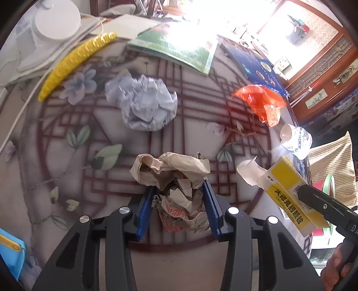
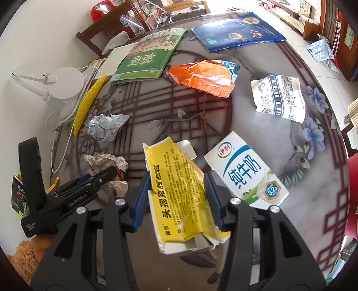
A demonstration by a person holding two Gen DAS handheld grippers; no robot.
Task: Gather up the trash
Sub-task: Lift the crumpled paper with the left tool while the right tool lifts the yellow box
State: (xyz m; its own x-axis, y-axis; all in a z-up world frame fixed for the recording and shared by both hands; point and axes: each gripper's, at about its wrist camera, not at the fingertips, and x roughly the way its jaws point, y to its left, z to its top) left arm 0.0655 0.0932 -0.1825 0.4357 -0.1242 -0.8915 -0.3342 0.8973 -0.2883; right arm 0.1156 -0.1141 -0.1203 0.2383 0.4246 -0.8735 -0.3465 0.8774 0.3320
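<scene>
A crumpled brown paper wad (image 1: 172,170) lies on the patterned round table (image 1: 201,125). My left gripper (image 1: 177,185) has its blue fingers pressed on both sides of the wad, shut on it. The right wrist view shows the same grip from the side, with the left gripper (image 2: 109,173) on the wad (image 2: 105,160). My right gripper (image 2: 176,176) is shut on a flattened yellow medicine box (image 2: 179,197), held above the table near its front edge. That box (image 1: 288,194) also shows at the right of the left wrist view.
Loose on the table: a crumpled blue-white paper ball (image 1: 143,103), an orange wrapper (image 2: 201,78), a flattened milk carton (image 2: 246,176) and a crushed blue-white cup (image 2: 279,98). Behind them are a green book (image 2: 145,58), a blue book (image 2: 237,31), a yellow strip (image 1: 71,62) and a white lamp base (image 1: 56,20).
</scene>
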